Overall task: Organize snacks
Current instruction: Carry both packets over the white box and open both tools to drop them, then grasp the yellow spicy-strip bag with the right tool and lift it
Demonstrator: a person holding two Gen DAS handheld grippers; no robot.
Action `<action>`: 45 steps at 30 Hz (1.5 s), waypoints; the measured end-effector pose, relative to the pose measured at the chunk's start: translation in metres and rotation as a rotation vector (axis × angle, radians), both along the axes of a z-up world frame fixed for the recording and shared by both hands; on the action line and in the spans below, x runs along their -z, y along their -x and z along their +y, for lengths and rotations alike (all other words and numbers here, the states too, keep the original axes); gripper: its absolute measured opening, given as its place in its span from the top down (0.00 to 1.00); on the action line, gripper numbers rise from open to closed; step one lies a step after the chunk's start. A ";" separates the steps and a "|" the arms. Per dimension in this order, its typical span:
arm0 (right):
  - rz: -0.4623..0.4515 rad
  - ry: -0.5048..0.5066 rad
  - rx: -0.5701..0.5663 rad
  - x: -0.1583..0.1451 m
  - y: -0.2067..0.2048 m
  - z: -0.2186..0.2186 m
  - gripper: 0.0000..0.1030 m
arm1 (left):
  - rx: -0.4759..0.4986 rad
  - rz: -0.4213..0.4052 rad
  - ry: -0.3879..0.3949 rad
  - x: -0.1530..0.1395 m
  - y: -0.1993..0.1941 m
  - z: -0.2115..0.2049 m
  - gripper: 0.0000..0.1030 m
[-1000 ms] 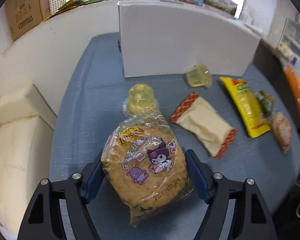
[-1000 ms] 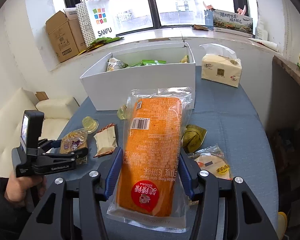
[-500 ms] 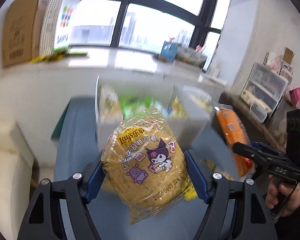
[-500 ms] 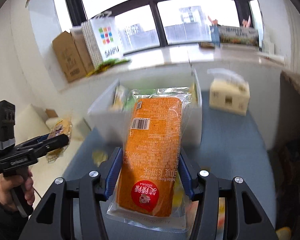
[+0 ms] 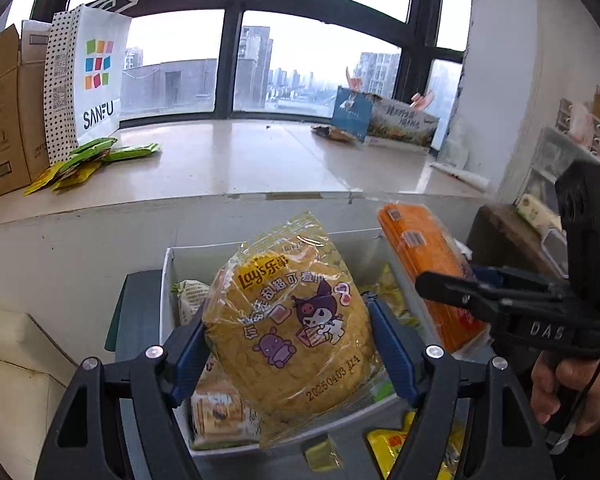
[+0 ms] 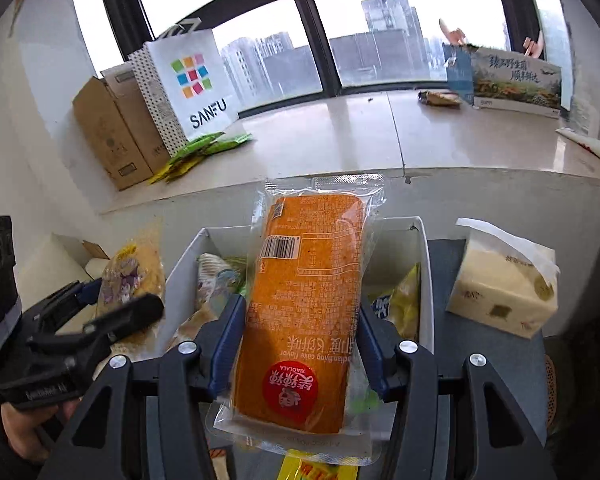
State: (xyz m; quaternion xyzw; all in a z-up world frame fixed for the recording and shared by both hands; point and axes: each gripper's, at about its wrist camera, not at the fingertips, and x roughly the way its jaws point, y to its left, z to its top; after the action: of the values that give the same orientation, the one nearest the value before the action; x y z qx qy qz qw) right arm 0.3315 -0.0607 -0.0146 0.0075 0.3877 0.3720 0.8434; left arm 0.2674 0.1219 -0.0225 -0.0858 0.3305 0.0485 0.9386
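Left wrist view: my left gripper (image 5: 288, 336) is clamped on the yellow chip bag (image 5: 288, 328), held above the white box (image 5: 168, 280) of snacks. Right wrist view: my right gripper (image 6: 298, 340) is clamped on the orange cake pack (image 6: 304, 304), held upright over that box (image 6: 426, 280), a tissue pack (image 6: 504, 288) beside it.

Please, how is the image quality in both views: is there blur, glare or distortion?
Left wrist view: the chip bag is sharp, the orange pack slightly smeared, the window overexposed. Right wrist view: the orange pack is sharp, the sky washed out. Both bend straight lines at the edges.
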 end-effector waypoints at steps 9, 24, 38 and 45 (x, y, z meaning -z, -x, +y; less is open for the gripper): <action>-0.026 0.006 0.057 0.002 -0.017 -0.004 0.00 | -0.055 0.064 0.002 0.018 -0.012 0.008 0.00; -0.132 -0.031 0.025 -0.020 0.032 -0.022 0.00 | -0.045 -0.006 -0.075 -0.013 0.030 -0.016 0.00; -0.236 -0.040 -0.024 -0.018 0.143 -0.075 0.00 | -0.056 -0.030 -0.108 -0.025 0.133 -0.063 0.00; -0.297 0.011 0.037 -0.002 0.200 -0.092 0.00 | -0.072 0.005 -0.079 -0.002 0.183 -0.080 0.00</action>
State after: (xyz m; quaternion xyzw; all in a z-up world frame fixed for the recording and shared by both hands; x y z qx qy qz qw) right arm 0.1310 -0.1523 -0.0122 -0.0449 0.2604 0.3512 0.8982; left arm 0.0840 0.0422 -0.0205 -0.0606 0.3272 0.0954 0.9382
